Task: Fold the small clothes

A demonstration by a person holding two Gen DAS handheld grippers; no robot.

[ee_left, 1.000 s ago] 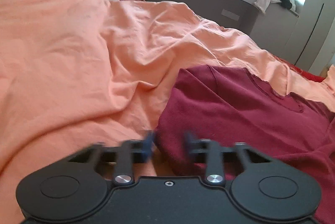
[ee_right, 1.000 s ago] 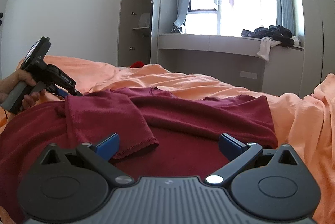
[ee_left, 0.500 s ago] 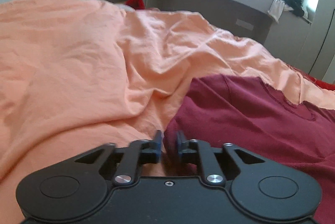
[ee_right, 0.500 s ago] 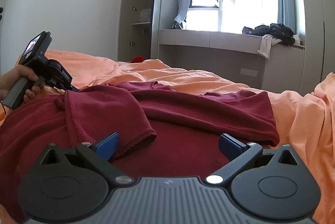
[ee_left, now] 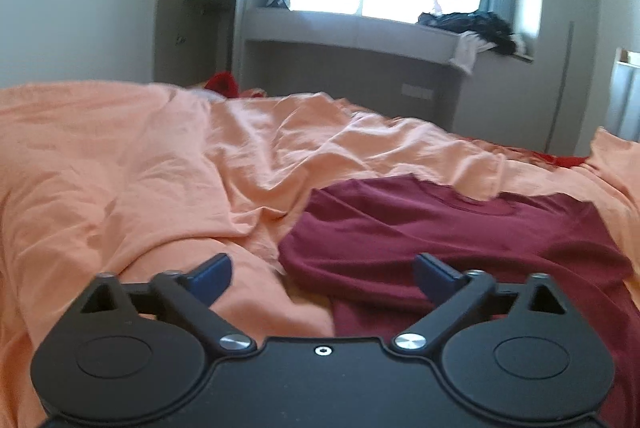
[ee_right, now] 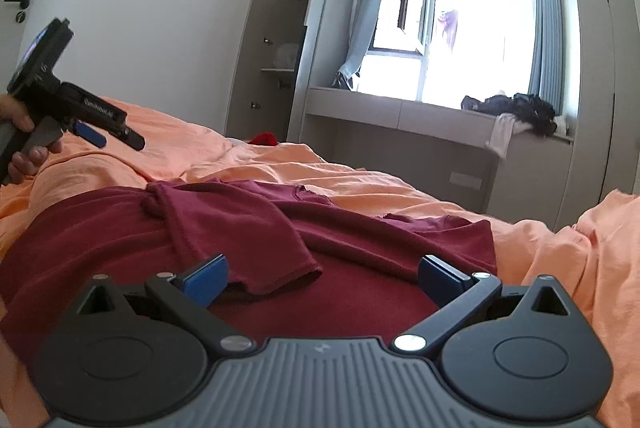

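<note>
A dark red shirt (ee_right: 280,228) lies spread on the orange bed sheet (ee_right: 360,180), with one sleeve (ee_right: 240,228) folded in over its body. It also shows in the left wrist view (ee_left: 460,228). My left gripper (ee_left: 322,274) is open and empty, raised above the shirt's left edge. In the right wrist view it (ee_right: 108,136) hangs in the air at the far left, held by a hand. My right gripper (ee_right: 322,274) is open and empty, low over the shirt's body near the sleeve cuff.
The rumpled orange sheet (ee_left: 140,168) covers the bed all around. A red item (ee_right: 264,139) lies at the far edge. Beyond stand an open wardrobe (ee_right: 276,60) and a window ledge with a pile of dark clothes (ee_right: 516,108).
My left gripper was shut on the shirt's shoulder edge; it has opened, let go, and lifted up and away to the left. The right gripper has stayed open in place.
</note>
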